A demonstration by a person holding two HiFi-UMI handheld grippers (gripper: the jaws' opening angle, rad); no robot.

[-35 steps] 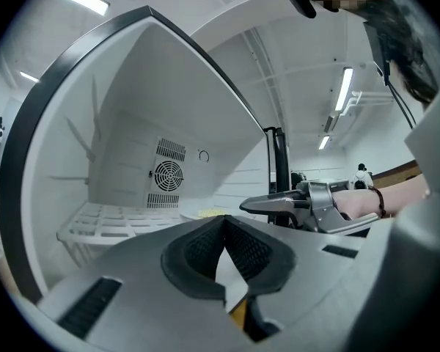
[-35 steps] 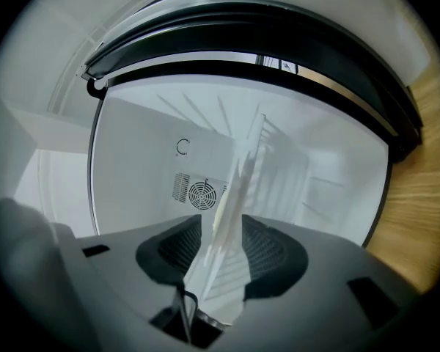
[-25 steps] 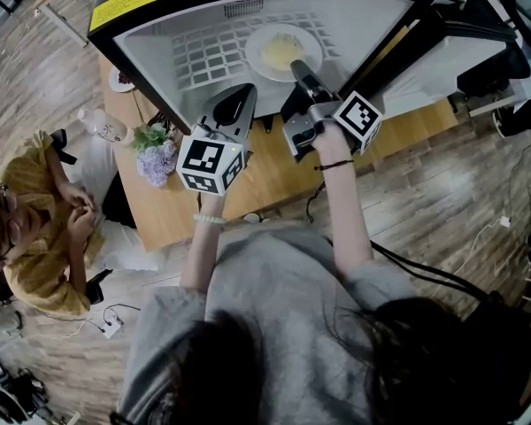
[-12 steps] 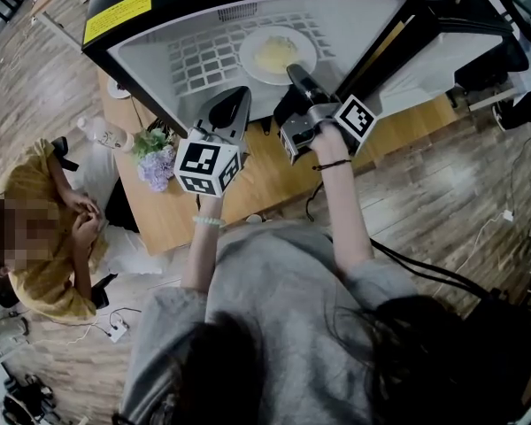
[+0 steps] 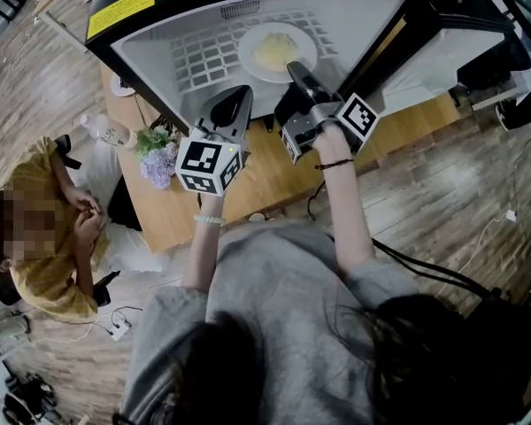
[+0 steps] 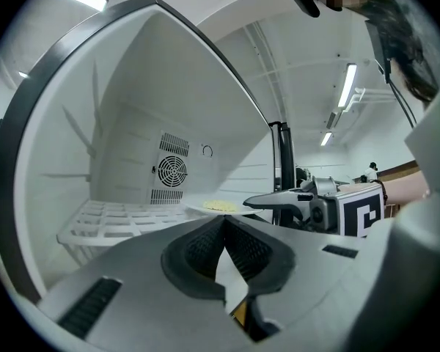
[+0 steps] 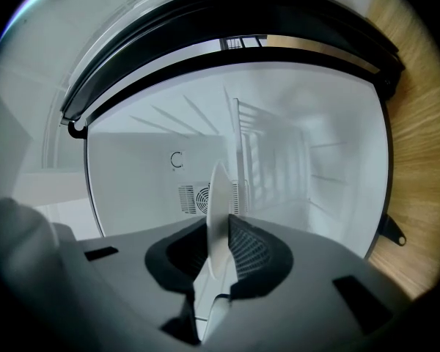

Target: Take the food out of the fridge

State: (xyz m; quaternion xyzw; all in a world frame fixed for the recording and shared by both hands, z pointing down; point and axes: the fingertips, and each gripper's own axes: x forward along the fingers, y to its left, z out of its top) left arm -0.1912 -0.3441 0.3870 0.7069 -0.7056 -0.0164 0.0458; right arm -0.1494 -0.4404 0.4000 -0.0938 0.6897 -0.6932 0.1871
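Right gripper [image 5: 294, 67] clamped on the rim of 1 plate [image 5: 262, 35] — a grip suited to sliding the food [image 5: 276, 54] off the fridge shelf [image 5: 199, 56]. Left gripper [image 5: 239, 94] closed on nothing, held clear.

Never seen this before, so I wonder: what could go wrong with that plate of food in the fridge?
The right hand-held gripper pinches only the thin rim of the plate, so it may tilt or slip and spill the yellow food. Sliding out, the plate could also catch on the wire shelf or the edge of the fridge.
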